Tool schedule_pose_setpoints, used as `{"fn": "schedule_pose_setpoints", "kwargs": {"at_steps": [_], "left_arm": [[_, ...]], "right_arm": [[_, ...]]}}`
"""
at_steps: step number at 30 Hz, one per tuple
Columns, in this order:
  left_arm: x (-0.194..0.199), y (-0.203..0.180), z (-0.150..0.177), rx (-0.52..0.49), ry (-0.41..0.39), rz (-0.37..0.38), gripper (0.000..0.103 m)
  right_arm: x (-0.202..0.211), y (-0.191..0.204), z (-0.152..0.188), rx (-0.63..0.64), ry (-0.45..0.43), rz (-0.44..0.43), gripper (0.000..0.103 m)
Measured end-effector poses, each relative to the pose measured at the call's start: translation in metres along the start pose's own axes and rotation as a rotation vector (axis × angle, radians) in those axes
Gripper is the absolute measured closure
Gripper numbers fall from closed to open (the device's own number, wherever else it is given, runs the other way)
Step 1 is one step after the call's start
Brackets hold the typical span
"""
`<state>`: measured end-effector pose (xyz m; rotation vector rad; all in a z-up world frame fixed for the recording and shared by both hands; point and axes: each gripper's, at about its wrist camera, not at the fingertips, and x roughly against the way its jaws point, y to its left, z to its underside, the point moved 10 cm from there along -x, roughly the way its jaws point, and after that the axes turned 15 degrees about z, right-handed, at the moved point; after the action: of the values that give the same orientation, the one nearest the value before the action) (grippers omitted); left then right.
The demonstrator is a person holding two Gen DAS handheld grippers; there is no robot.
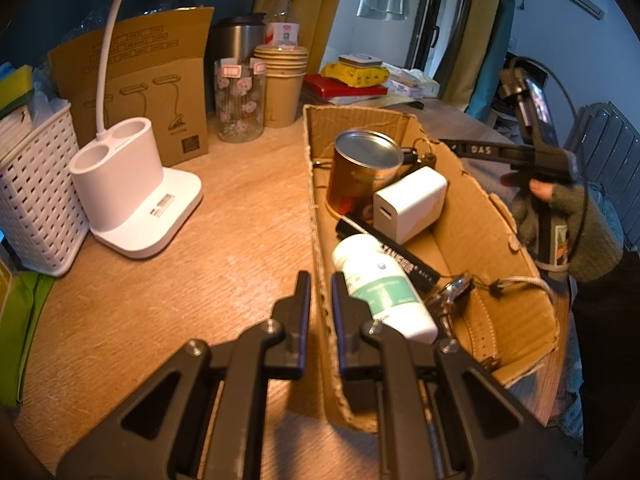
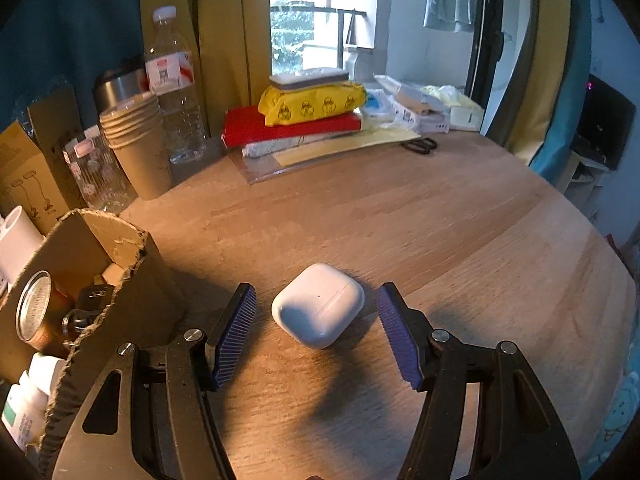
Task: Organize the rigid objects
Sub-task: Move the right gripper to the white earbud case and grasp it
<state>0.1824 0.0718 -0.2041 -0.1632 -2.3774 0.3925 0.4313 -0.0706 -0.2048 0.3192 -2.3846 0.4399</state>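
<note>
The right gripper (image 2: 317, 332) hangs released over the wooden table (image 2: 460, 240), its ribbed blue pads either side of a white earbud case (image 2: 318, 306) without touching it. The left gripper (image 1: 321, 312) is clenched on the near wall of the cardboard box (image 1: 320, 216). Inside lie a white pill bottle (image 1: 384, 284), a black marker (image 1: 396, 252), a white charger (image 1: 410, 204) and a metal tin (image 1: 366, 172).

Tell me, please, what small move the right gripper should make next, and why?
Probably ease a little lower and close. The right gripper is open, its pads either side of the white earbud case lying on the table, not touching it. The cardboard box stands beside it.
</note>
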Motion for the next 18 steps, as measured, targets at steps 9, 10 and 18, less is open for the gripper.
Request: {"fn": "schedule_pose_setpoints", "kwargs": {"at_steps": [9,10,18], "left_arm": [[0.0,0.0,0.0,0.001,0.0,0.001,0.092],[0.0,0.0,0.0,0.001,0.0,0.001,0.092],[0.0,0.0,0.0,0.001,0.0,0.0,0.092]], "right_arm": [[-0.015,0.004,0.001,0.008,0.045,0.021,0.037],[-0.017,0.004,0.001,0.009,0.052,0.026,0.037],[-0.022,0.007,0.003,0.027,0.076,0.042,0.037]]}}
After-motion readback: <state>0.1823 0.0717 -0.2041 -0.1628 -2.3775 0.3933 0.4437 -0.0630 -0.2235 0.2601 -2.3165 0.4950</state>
